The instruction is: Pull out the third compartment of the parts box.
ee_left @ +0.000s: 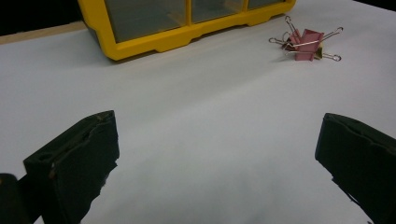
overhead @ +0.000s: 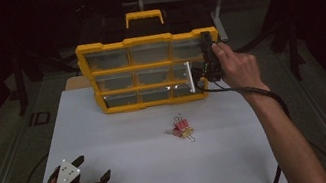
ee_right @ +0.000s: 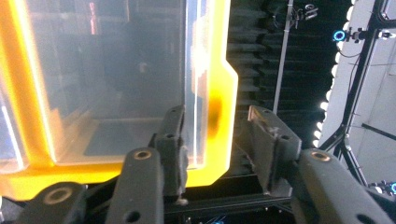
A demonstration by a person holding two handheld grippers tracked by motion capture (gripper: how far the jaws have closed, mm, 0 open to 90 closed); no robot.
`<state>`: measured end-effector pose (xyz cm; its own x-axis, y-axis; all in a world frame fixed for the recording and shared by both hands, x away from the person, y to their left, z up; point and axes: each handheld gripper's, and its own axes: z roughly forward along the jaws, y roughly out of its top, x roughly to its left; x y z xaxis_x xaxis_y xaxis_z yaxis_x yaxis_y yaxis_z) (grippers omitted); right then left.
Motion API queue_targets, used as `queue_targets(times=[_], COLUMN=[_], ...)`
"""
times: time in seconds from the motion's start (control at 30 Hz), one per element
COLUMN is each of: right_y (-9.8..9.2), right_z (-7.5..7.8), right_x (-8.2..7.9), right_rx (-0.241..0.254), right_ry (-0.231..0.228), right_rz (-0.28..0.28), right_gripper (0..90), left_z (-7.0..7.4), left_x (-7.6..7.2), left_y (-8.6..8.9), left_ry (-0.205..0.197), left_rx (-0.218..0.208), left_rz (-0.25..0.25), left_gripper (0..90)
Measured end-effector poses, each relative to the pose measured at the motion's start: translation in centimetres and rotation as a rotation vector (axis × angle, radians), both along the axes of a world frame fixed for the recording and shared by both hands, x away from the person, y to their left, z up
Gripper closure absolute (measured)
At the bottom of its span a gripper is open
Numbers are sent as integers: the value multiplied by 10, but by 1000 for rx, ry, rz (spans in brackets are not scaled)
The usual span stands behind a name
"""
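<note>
The yellow organizer case (overhead: 147,69) stands upright at the far edge of the white table (overhead: 125,149). The right gripper (ee_right: 215,140) straddles its right edge, one pad on the clear lid, the other apart. The left gripper (overhead: 94,168) rests spread near the front-left corner, pink binder clips (overhead: 182,127) lying mid-table

We count one yellow organizer (overhead: 150,71) with nine clear compartments, one cluster of pink binder clips (overhead: 181,128), two grippers (overhead: 88,181) (overhead: 207,66), and one white board (overhead: 155,174).
</note>
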<state>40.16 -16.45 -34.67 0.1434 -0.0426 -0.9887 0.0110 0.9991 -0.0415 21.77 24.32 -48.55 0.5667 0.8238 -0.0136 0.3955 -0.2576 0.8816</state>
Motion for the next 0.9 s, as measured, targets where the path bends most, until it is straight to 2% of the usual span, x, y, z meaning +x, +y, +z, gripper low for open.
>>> queue_targets(times=[0.4,0.67,0.8,0.9], right_y=[2,4,4,4], right_z=[0,-2,-2,-3], right_x=[-4,-3,-2,-2], right_rx=[-19,-19,-29,-19], right_ry=[47,41,49,48], right_rz=[-22,-42,-53,-55], right_gripper=[734,752,789,793], left_z=[0,0,0,0], left_x=[0,0,0,0], left_y=[0,0,0,0], left_ry=[0,0,-1,0], left_rx=[-2,-2,-3,-2], left_rz=[-1,0,1,1], left_gripper=[5,5,5,5])
